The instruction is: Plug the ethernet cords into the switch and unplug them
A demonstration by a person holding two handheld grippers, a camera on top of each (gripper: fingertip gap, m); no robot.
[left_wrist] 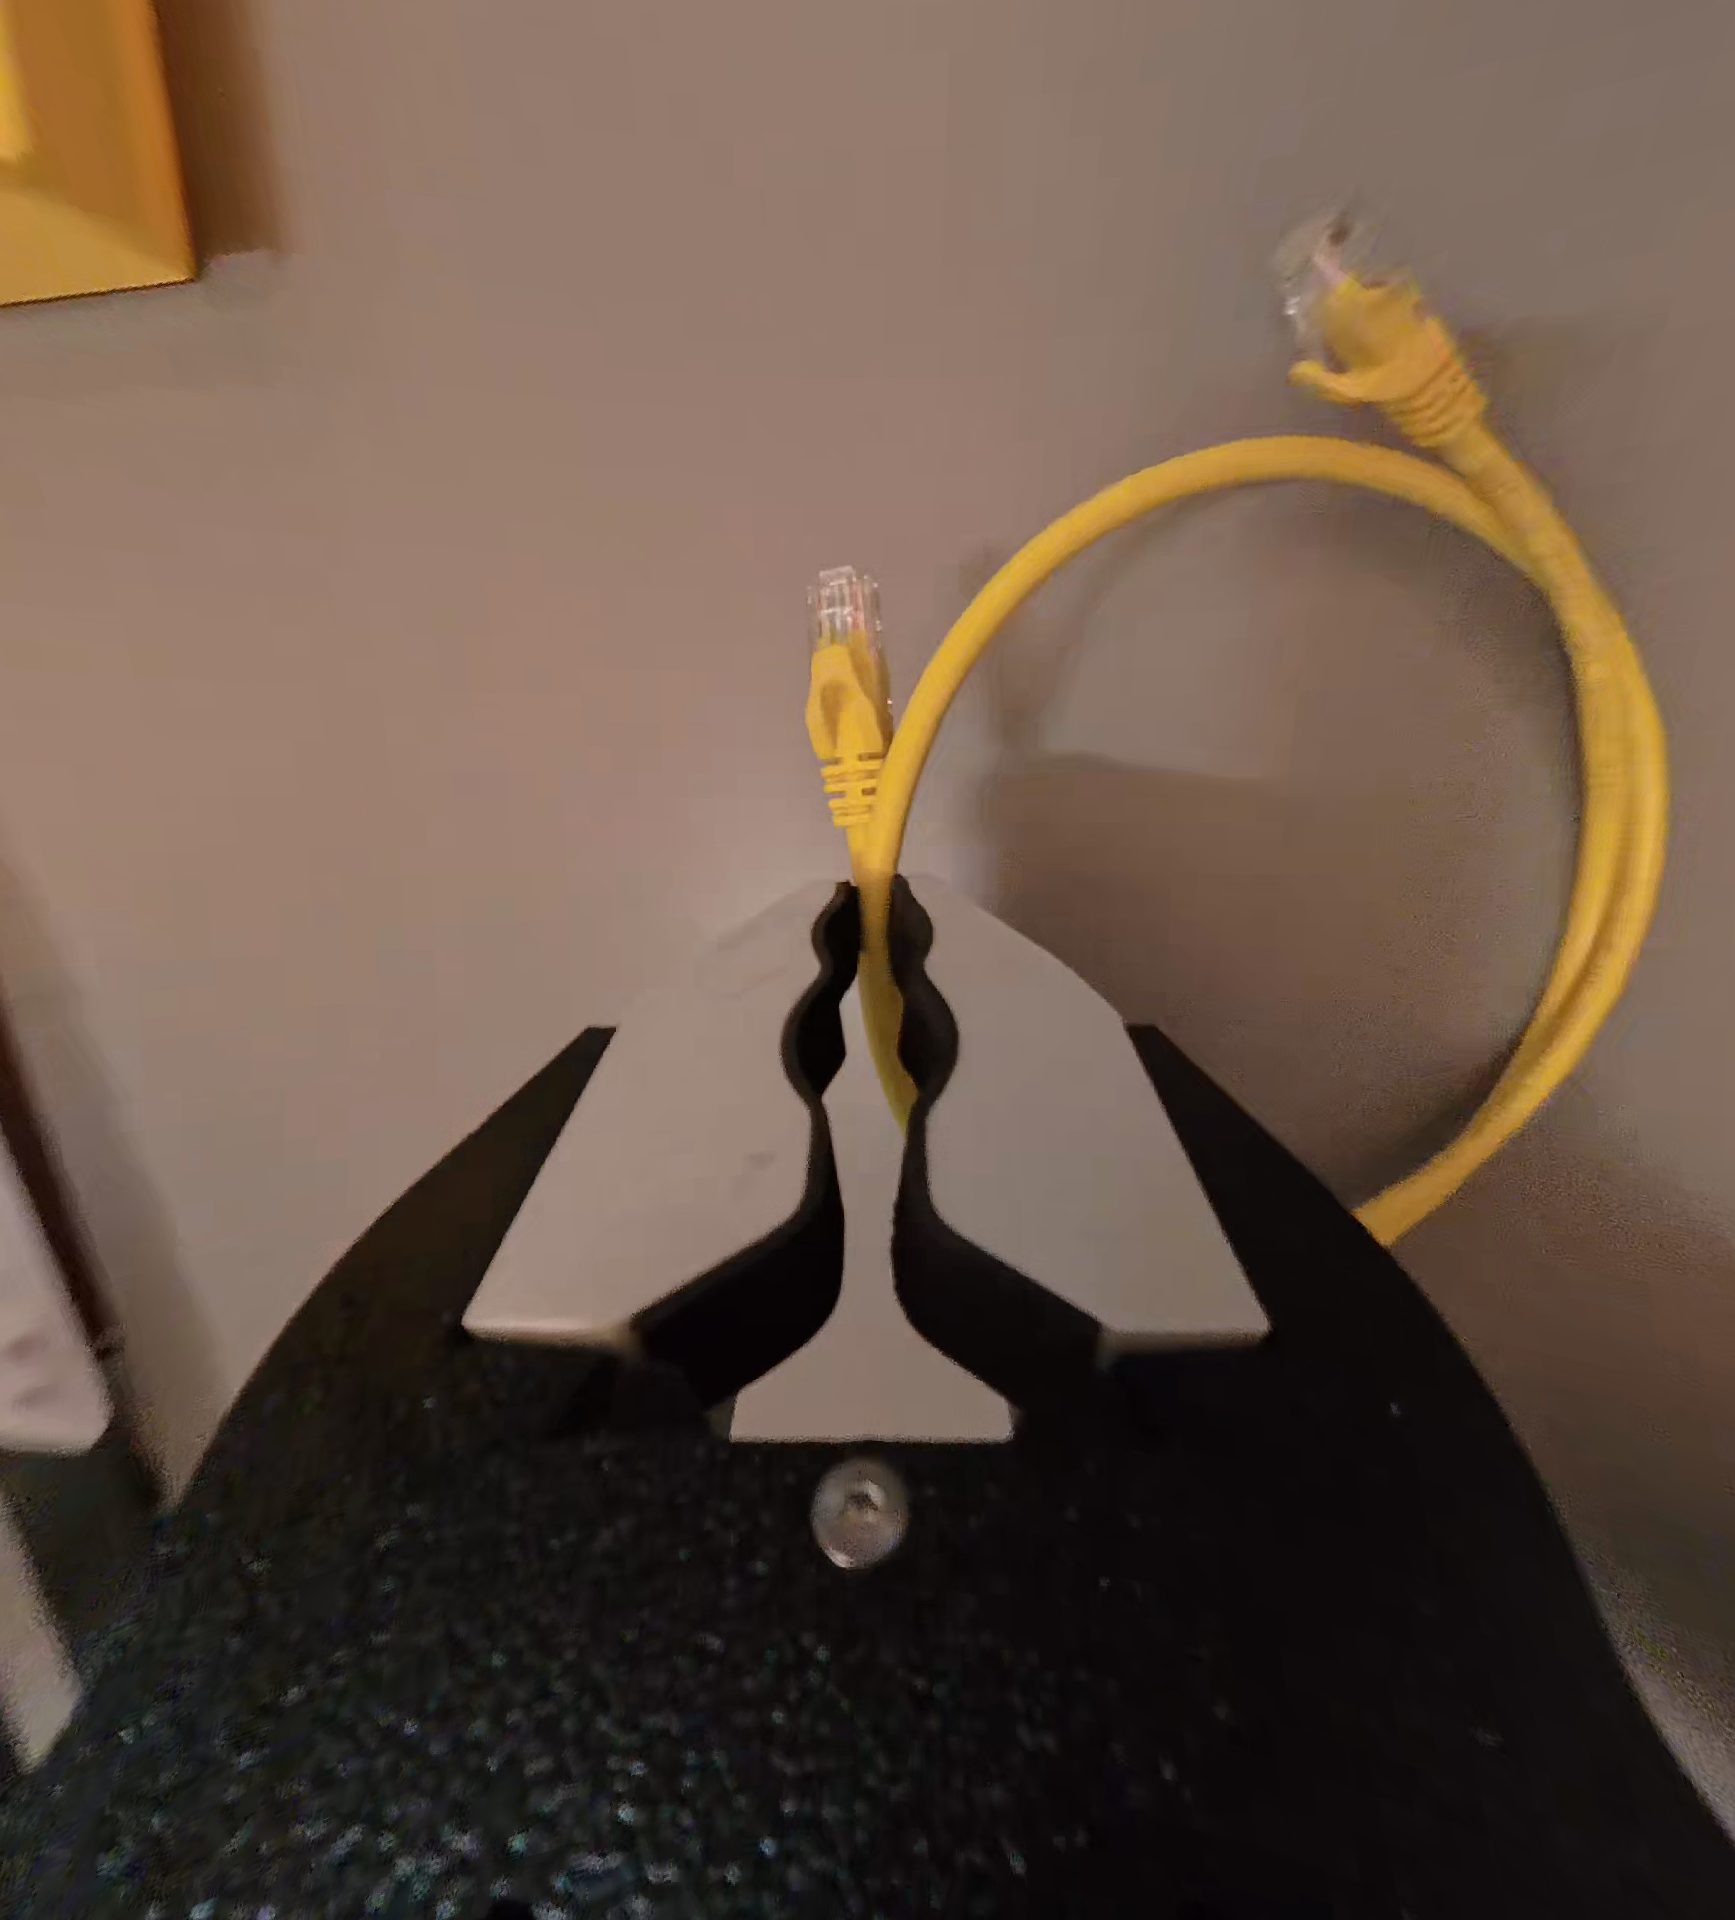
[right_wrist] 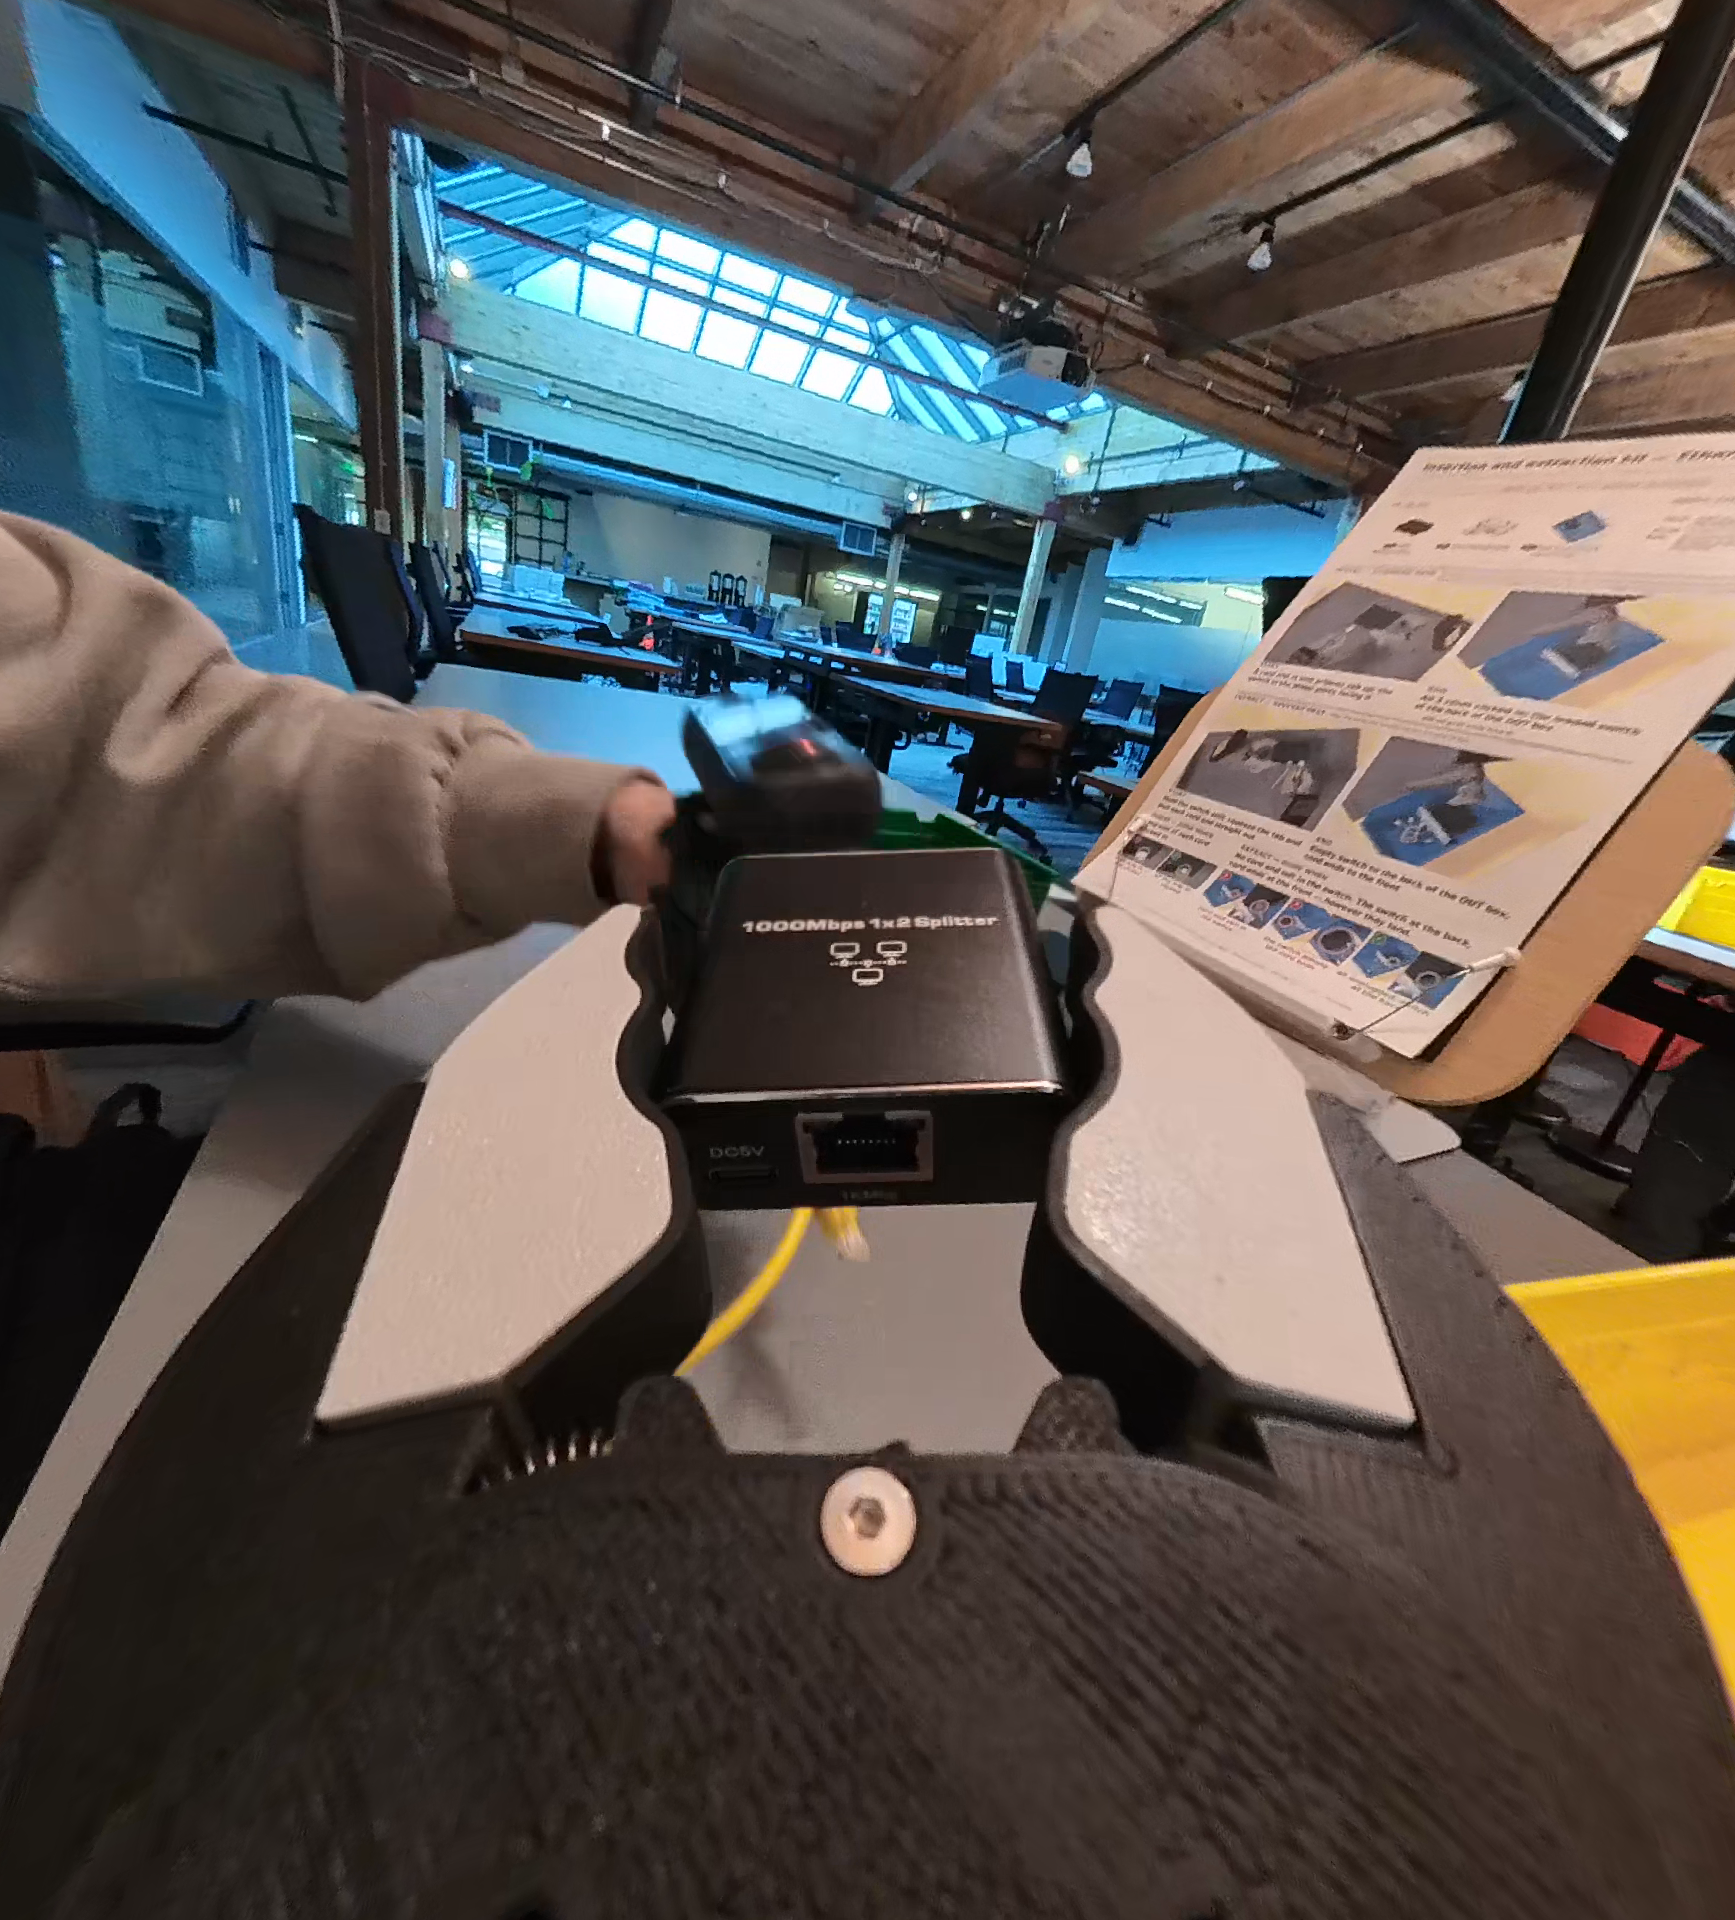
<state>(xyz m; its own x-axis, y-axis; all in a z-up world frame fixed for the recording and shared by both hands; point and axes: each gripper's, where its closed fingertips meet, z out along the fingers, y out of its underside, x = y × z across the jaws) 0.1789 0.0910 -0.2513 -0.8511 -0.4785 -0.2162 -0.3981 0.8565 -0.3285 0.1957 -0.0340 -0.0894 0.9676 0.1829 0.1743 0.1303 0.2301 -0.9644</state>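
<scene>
Cord and switch gripped, not yet mated.
Left tongs pinched on yellow ethernet cord, plug pointing far; right tongs clamping black switch, port facing near.

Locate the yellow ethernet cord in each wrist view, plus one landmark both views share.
Left wrist view: the yellow ethernet cord is pinched in the left gripper at centre, near plug upright, the rest looping right to a second plug at upper right.
Right wrist view: a short stretch with a plug shows low at centre, under the black switch held in the right gripper.
Shared landmark: only the cord itself.
</scene>
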